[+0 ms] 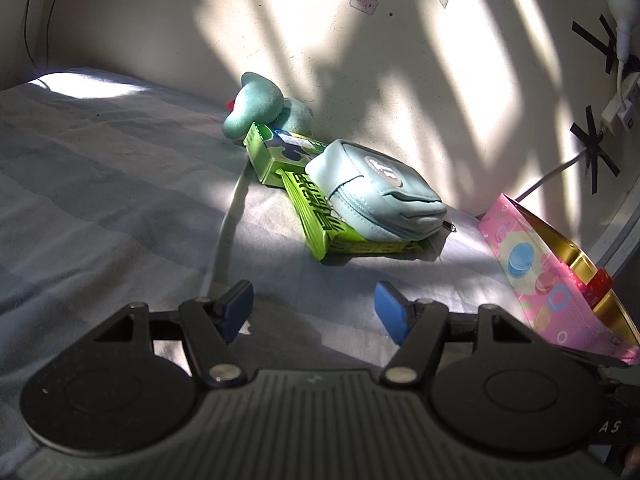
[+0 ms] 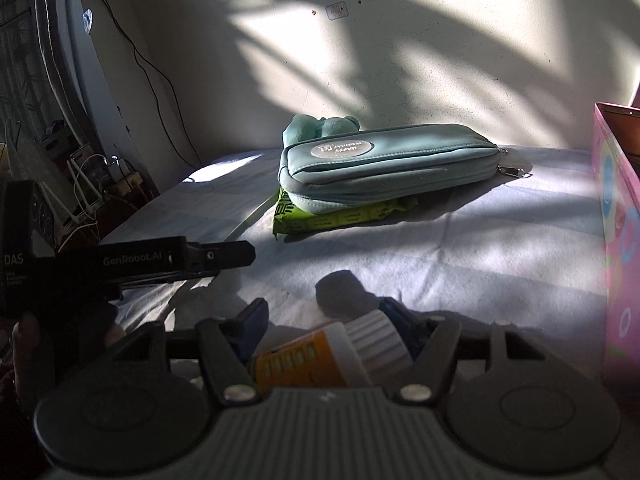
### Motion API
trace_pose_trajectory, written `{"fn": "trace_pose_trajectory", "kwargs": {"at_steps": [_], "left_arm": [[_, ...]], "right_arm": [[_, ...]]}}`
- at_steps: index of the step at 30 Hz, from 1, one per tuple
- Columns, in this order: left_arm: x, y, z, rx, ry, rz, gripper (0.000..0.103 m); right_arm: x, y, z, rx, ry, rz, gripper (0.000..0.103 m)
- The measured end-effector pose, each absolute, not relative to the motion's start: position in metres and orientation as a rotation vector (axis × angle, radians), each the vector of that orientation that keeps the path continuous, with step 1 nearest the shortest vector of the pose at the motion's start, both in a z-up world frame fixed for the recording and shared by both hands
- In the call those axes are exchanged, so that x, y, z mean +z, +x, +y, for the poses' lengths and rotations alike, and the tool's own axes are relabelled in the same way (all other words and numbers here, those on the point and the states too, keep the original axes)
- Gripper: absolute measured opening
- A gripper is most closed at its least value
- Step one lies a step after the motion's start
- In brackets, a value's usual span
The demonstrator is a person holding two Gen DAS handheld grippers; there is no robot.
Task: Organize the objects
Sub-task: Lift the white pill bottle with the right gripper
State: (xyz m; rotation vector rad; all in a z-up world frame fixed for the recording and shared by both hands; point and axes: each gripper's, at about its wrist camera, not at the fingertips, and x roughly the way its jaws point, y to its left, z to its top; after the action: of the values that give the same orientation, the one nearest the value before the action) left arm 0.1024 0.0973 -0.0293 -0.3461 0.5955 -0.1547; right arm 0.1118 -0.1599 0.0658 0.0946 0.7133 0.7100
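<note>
Right hand-held gripper (image 2: 324,332) is clamped on a tube (image 2: 320,354), left hand-held gripper (image 1: 314,306) spread apart, empty. Pouch (image 1: 376,192), green boxes (image 1: 320,216) and plush (image 1: 260,102) ahead remain unsorted; pink box (image 1: 536,276) sits rightward.

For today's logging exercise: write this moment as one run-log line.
left gripper: open, empty | right gripper: holds bottle | pouch: on bed

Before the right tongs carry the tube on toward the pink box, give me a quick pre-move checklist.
1. Orange tube with white cap between the right tongs: ok.
2. Firmness of that grip: cannot tell.
3. Pink box open at top: ok.
4. Room inside the box: cannot tell.
5. Left tongs open, holding nothing: ok.
6. Blue pouch lying on the green packet, apart from the box: ok.
</note>
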Motion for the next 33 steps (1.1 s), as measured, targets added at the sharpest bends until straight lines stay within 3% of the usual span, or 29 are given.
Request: {"fn": "trace_pose_trajectory", "kwargs": {"at_steps": [7,17,26,33], "left_arm": [[-0.029,0.102,0.097,-0.159,-0.342,0.594,0.069],[-0.015,0.071,0.099,-0.216,-0.355,0.549,0.069],[-0.009,-0.013,0.074,-0.395,-0.206,0.527,0.070],[-0.016,-0.016,0.034,-0.520,-0.070,0.547,0.071]], "right_arm": [[0.064,0.088,-0.181,0.690,0.152,0.689,0.070],[0.062,0.082,-0.208,0.659,0.243,0.680,0.070],[0.063,0.080,-0.212,0.686,0.264,0.657,0.070],[0.064,0.076,-0.210,0.686,0.249,0.650,0.070]]}}
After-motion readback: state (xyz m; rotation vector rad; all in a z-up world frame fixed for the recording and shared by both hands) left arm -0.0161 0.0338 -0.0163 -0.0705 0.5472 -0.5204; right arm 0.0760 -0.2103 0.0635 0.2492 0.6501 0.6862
